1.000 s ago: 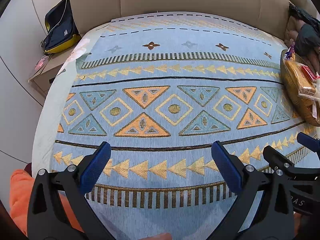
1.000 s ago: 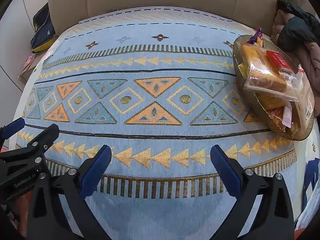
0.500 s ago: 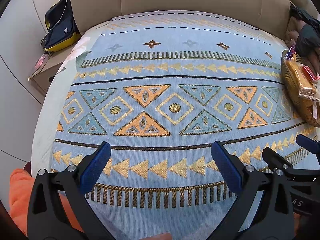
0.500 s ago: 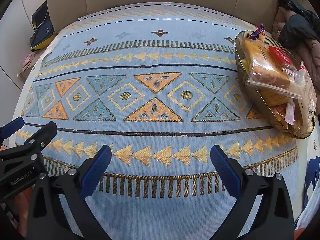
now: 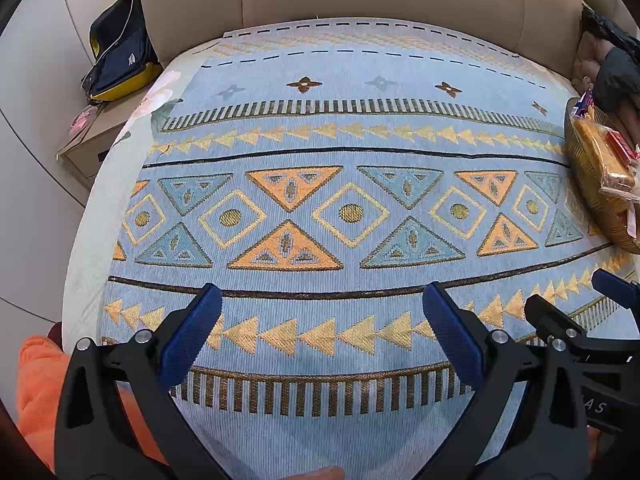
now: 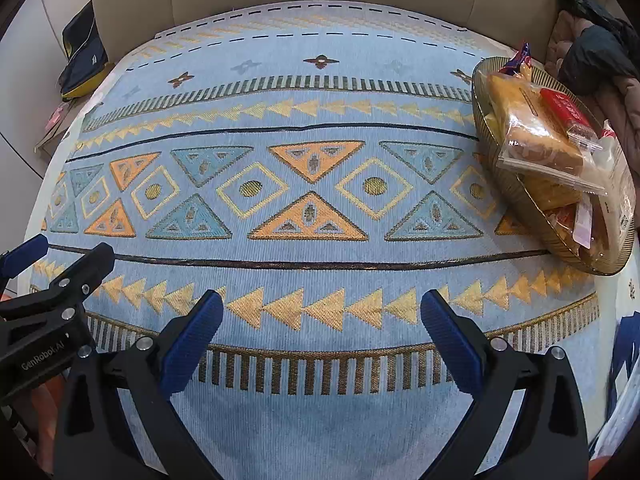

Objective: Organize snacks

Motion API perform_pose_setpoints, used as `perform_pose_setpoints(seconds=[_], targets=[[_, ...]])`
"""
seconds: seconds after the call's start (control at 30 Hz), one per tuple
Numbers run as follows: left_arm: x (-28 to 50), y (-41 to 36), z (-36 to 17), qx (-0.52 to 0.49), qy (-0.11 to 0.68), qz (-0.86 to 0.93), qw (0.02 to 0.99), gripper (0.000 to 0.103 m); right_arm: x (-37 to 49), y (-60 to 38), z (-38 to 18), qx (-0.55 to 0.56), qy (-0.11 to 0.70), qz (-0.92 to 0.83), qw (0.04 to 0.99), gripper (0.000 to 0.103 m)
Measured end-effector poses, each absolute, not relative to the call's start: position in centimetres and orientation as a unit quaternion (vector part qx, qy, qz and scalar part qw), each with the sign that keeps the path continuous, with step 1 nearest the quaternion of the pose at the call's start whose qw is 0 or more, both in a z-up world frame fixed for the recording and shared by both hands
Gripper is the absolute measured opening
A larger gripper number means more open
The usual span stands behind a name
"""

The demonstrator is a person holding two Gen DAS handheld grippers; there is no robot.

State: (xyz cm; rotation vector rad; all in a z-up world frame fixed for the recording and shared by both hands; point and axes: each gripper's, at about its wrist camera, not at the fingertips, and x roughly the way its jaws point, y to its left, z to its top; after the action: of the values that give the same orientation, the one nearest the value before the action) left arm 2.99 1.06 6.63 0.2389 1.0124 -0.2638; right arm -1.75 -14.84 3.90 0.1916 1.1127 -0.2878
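Snack packets [image 6: 536,140] are found piled in the basket [image 6: 516,196] at the rug's [image 6: 304,420] right edge; left gripper [image 5: 322,334] and right gripper [image 6: 322,332] are held wide open, empty; no stage is determinable.

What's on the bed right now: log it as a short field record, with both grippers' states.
surface: patterned blue rug spread over the bed
basket: woven basket at the rug's right edge
contents: bagged snacks piled in the basket
left gripper: open, empty, above the rug
right gripper: open, empty, above the rug
background: dark bag on the side table
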Motion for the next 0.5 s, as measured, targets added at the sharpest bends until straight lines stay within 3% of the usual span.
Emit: perform_pose_setpoints(seconds=[0.5], targets=[[2.98,0.83,6.65,0.118,0.482,-0.124,0.859,0.1,-1.73,-14.82,3.74,0.099,0.527,-0.136,0.833,0.098]])
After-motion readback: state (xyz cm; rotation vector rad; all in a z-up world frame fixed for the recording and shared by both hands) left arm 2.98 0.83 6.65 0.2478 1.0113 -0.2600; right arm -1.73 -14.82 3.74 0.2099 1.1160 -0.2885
